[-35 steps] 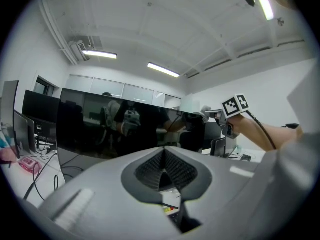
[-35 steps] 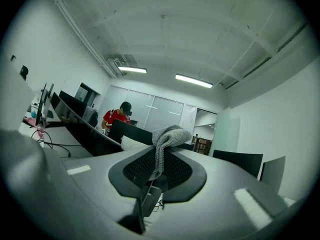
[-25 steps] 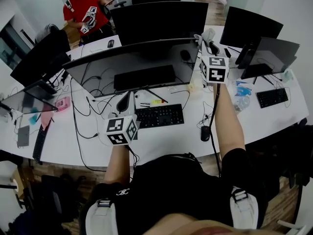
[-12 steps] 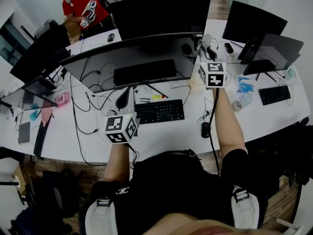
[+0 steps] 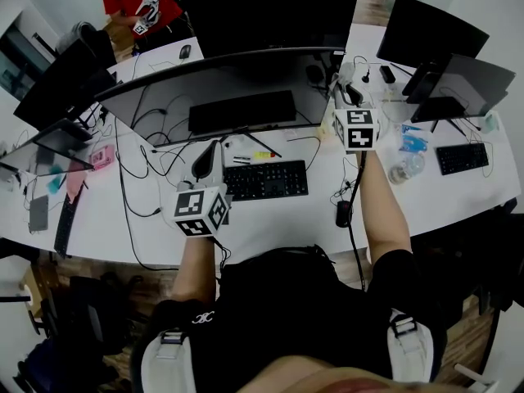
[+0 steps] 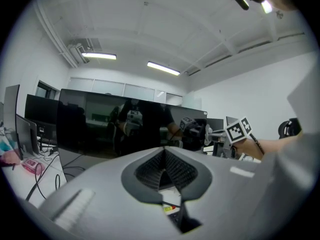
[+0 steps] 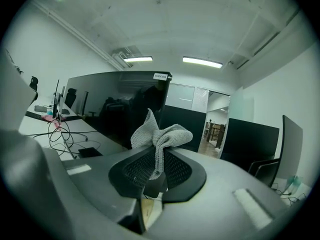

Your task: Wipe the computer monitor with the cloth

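The wide curved monitor (image 5: 221, 88) stands dark across the middle of the white desk (image 5: 270, 228). At its right end, my right gripper (image 5: 347, 87) is shut on a light grey knitted cloth (image 5: 348, 65). In the right gripper view the cloth (image 7: 160, 136) bunches up out of the closed jaws of my right gripper (image 7: 157, 168), with the monitor (image 7: 115, 109) just beyond to the left. My left gripper (image 5: 206, 164) hovers low in front of the screen, over the desk near the keyboard. In the left gripper view my left gripper (image 6: 164, 170) is shut and holds nothing, and the monitor (image 6: 125, 126) fills the background.
A black keyboard (image 5: 266, 178) and a mouse (image 5: 343, 214) lie on the desk among loose cables (image 5: 155, 158). More monitors (image 5: 430, 35) stand behind and to both sides. A water bottle (image 5: 401, 170) is at the right. A person in red (image 5: 135, 6) stands at the back left.
My right gripper, still holding the cloth, has drawn slightly back and down from the monitor's right end. The left gripper has hardly moved. The head view has shifted a little.
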Available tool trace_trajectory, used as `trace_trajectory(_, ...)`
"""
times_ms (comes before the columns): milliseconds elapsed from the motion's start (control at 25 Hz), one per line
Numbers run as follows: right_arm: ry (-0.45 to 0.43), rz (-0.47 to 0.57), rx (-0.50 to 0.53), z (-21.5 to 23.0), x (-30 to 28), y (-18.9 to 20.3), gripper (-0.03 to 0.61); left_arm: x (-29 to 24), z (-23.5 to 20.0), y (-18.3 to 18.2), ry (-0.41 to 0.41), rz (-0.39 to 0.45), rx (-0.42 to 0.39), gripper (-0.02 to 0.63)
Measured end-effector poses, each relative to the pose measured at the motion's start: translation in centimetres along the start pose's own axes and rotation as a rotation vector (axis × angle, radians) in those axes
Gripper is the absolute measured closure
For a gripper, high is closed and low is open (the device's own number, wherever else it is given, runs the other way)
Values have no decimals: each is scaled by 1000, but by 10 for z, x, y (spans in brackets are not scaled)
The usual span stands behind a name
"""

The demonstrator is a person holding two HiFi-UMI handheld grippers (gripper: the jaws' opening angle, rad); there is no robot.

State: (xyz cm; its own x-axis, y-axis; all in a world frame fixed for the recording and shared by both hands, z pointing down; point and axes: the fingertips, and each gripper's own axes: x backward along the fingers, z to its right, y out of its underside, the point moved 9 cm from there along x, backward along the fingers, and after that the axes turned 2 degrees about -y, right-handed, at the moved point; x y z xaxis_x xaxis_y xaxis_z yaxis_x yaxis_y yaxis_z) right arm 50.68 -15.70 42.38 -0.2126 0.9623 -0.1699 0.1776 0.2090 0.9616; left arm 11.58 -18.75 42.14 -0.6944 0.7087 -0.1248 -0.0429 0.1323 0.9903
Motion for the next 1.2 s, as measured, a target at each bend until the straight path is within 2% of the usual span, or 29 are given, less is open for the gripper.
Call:
trace_trajectory(760,-86,-185,60,-20,-23,88,546,7,-13,14,-78,-53,26,563)
trace_trajectory(1200,-137,-367,64,-41,-46,169,546,22,-32,25,-146,-93,30,563)
